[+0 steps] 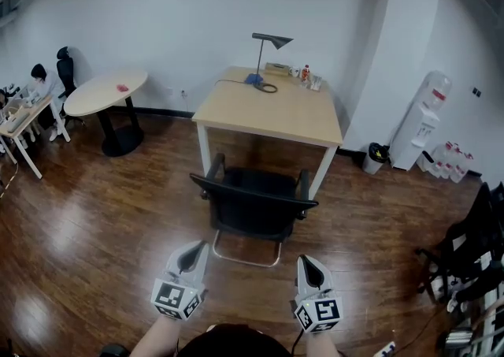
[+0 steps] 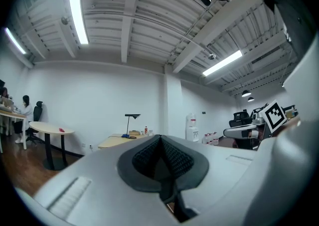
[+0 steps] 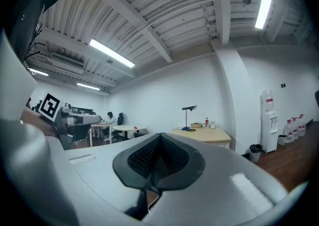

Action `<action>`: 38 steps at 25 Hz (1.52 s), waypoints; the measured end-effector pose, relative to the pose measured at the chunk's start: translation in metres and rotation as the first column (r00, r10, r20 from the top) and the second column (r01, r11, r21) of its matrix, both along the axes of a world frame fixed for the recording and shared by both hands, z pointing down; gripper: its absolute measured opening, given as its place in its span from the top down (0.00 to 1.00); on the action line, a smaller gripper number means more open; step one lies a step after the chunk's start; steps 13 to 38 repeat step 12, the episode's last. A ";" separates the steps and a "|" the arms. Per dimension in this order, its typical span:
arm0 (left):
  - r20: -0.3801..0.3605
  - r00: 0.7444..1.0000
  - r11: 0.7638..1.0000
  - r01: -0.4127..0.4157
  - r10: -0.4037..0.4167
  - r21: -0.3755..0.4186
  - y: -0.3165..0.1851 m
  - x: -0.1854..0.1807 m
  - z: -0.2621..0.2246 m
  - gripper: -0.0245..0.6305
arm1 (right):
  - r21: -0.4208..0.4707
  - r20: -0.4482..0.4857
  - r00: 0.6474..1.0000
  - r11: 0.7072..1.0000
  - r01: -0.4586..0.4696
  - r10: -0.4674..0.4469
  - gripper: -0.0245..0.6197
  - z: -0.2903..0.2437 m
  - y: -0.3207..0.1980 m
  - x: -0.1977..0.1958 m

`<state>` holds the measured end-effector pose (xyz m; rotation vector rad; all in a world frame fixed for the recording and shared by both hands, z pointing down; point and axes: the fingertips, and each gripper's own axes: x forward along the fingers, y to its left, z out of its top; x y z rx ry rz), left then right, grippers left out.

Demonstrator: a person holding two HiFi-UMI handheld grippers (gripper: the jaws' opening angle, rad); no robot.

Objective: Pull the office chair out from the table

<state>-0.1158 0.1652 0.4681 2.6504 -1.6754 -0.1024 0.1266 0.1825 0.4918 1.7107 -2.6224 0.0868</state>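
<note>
A black office chair (image 1: 253,204) with armrests and a chrome sled base stands at the near side of a light wooden table (image 1: 272,111), its seat partly under the tabletop. My left gripper (image 1: 194,252) and right gripper (image 1: 309,266) are both short of the chair's back, apart from it, and each is shut with nothing held. In the left gripper view the left gripper (image 2: 160,142) has its dark pads together, with the table (image 2: 118,141) far ahead. The right gripper (image 3: 159,141) looks the same, with the table (image 3: 207,132) beyond it. The chair is hidden in both gripper views.
On the table's far end are a black desk lamp (image 1: 264,57) and small bottles (image 1: 305,74). A round table (image 1: 106,94) is at left, a person at a desk (image 1: 35,87) far left. A water dispenser (image 1: 424,119), a bin (image 1: 376,157) and dark chairs (image 1: 472,249) stand at right.
</note>
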 end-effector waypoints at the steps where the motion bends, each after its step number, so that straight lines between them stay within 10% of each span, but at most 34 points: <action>1: -0.001 1.000 1.000 -0.007 0.007 0.000 -0.001 -0.001 0.000 0.96 | -0.003 0.002 1.000 1.000 -0.003 0.003 0.95 0.001 0.000 0.000; 38: -0.005 1.000 1.000 -0.015 0.015 0.004 -0.011 -0.012 0.002 0.96 | -0.009 -0.015 1.000 1.000 -0.009 0.009 0.95 -0.001 -0.006 -0.007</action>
